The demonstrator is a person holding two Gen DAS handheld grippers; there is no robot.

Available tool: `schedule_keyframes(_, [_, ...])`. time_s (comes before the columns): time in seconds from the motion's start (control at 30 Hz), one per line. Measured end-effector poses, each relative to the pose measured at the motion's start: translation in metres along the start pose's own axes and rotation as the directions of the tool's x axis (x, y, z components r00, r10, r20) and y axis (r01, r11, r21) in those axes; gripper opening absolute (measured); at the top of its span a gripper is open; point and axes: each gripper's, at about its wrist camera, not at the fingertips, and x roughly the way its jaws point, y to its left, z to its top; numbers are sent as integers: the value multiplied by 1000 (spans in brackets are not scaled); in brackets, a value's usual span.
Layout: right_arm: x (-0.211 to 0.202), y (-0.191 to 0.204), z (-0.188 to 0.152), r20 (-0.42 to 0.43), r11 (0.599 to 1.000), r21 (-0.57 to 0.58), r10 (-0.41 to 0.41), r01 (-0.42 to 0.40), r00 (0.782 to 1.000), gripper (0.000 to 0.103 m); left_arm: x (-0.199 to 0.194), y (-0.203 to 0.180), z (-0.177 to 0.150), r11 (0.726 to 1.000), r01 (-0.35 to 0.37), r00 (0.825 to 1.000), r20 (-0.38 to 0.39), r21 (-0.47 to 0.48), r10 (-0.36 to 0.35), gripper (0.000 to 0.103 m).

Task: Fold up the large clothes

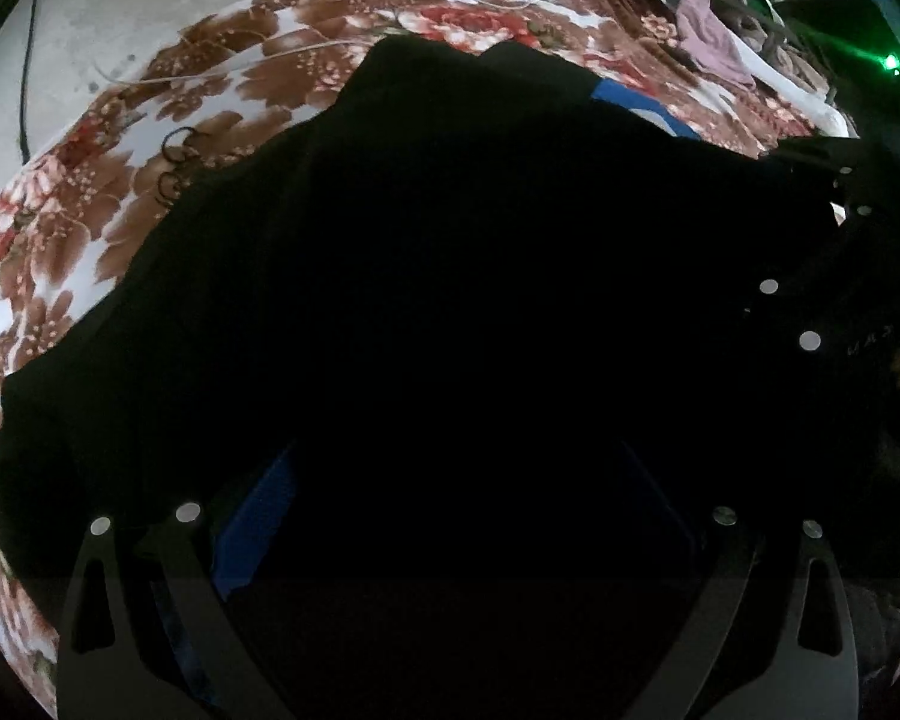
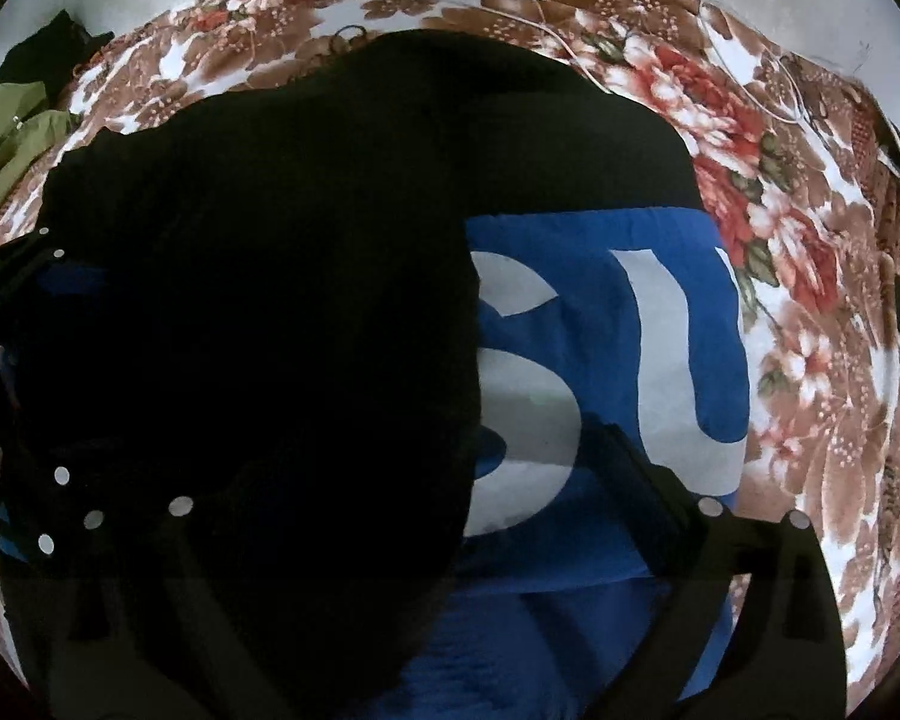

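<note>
Bed w/ a floral sheet in brown, red & white fills most of both views; the same floral sheet runs along the right edge in right wrist view. Behind it, plain pale grey wall, scuffed, w/ a thin black cable hanging down. Thin white cord loops across bed. Bright green light point glows far right. Lighting dim overall.
</note>
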Motion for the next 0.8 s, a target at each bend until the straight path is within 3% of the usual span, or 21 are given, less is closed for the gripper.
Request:
schedule_keyframes(0.27, [-78,-1,13,103,997,65,40,-47,994,98,-85,-4,3,991,-96,991,82,-91,103,98])
schedule_keyframes(0.4, [-95,6,16,122,994,91,41,-52,992,98,-114,-12,7,984,-67,989,121,-164,88,98])
schedule_keyframes(0.53, [-83,19,15,94,995,83,48,-56,994,98,-95,-26,5,987,-45,992,106,-155,62,98])
schedule_keyframes(0.63, [-59,28,7,45,998,59,-3,0,999,98,-67,-32,0,988,-36,997,67,-149,46,98])
schedule_keyframes(0.8, [-20,19,-12,-40,996,92,19,-15,999,98,-28,-23,-18,983,-44,999,-9,-177,43,99])
